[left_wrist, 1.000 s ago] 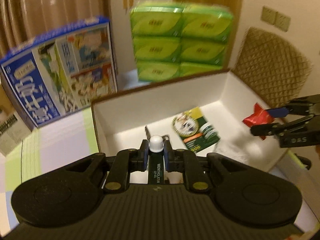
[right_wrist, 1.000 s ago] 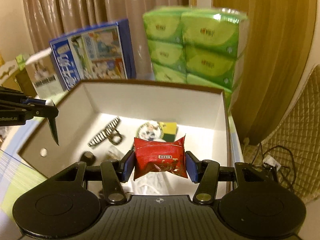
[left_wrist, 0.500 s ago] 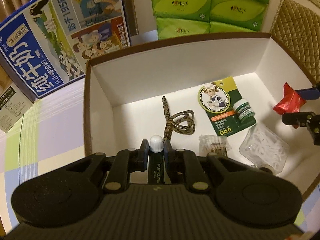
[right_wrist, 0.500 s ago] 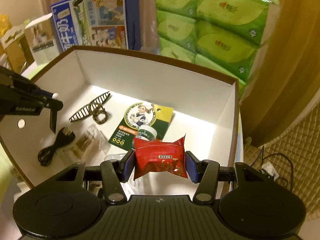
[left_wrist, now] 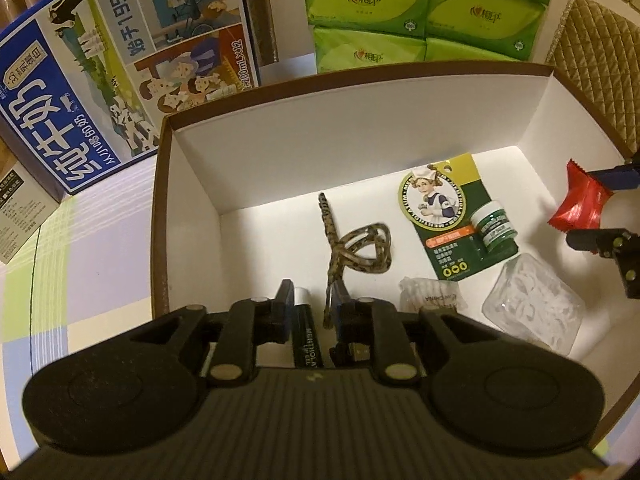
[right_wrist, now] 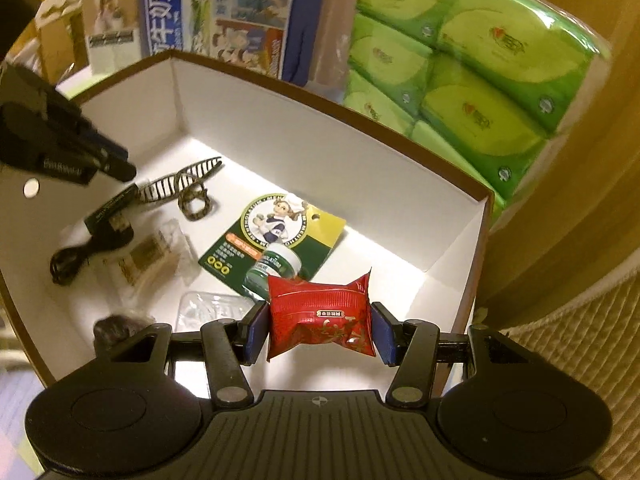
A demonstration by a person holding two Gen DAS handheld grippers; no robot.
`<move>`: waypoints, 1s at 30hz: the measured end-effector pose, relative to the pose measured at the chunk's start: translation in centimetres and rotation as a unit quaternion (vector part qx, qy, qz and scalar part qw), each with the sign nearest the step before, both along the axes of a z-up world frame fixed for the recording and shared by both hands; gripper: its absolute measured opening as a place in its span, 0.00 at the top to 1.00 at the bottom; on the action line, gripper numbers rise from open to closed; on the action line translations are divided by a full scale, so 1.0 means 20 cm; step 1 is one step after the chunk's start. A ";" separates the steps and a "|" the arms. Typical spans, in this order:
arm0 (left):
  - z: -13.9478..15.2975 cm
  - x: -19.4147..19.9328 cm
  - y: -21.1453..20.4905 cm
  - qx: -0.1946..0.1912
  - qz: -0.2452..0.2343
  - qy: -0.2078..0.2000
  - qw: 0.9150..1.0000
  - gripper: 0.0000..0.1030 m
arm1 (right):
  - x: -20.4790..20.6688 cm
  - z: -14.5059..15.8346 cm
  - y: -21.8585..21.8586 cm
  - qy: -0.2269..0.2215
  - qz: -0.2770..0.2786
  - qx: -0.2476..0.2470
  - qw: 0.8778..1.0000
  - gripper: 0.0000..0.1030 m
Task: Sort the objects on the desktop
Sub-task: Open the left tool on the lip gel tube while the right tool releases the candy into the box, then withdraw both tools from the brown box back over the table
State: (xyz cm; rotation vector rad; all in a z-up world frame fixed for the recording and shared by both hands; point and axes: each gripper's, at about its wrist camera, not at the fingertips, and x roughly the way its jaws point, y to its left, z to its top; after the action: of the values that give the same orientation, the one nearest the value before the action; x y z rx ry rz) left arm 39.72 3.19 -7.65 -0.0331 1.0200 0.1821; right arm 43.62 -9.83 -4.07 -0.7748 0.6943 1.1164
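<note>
With the left gripper (left_wrist: 310, 312) just parting off the lip balm tube (left_wrist: 306, 336) at lower centre, it may roll onto the hair clip (left_wrist: 352, 244), while the right gripper (right_wrist: 318, 330) pinches the red packet (right_wrist: 320, 320), which could snag the box (right_wrist: 478, 240) wall

In the box (left_wrist: 192, 184), the hair tie (left_wrist: 362, 246) lies left of the balm card (left_wrist: 448, 216); behind the box, seemingly touching it, tissue packs (left_wrist: 424, 8).

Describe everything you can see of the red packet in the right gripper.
The red packet is a small glossy foil sachet with crimped, serrated ends and a dark label strip with print. It is puffy and slightly creased. The right gripper clamps its two sides, holding it above the box's right end, clear of the floor.
</note>
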 end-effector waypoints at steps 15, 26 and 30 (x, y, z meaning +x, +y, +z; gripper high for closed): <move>0.07 -0.05 -0.04 -0.009 -0.011 -0.015 1.000 0.58 | -0.04 0.07 -0.06 -0.018 0.012 0.024 0.999 0.13; 0.16 -0.13 -0.06 -0.016 -0.001 -0.028 0.999 0.26 | -0.11 0.13 -0.13 0.013 0.000 0.048 0.999 0.02; 0.22 -0.17 -0.08 -0.016 -0.004 -0.037 0.999 0.20 | -0.12 0.15 -0.15 0.030 -0.010 0.060 0.998 0.02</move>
State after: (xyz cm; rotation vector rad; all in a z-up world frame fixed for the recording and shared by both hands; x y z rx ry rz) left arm 36.26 1.50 -3.25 -0.0639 0.9496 0.1569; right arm 41.16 -12.73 -1.04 -0.6342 0.6773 1.1556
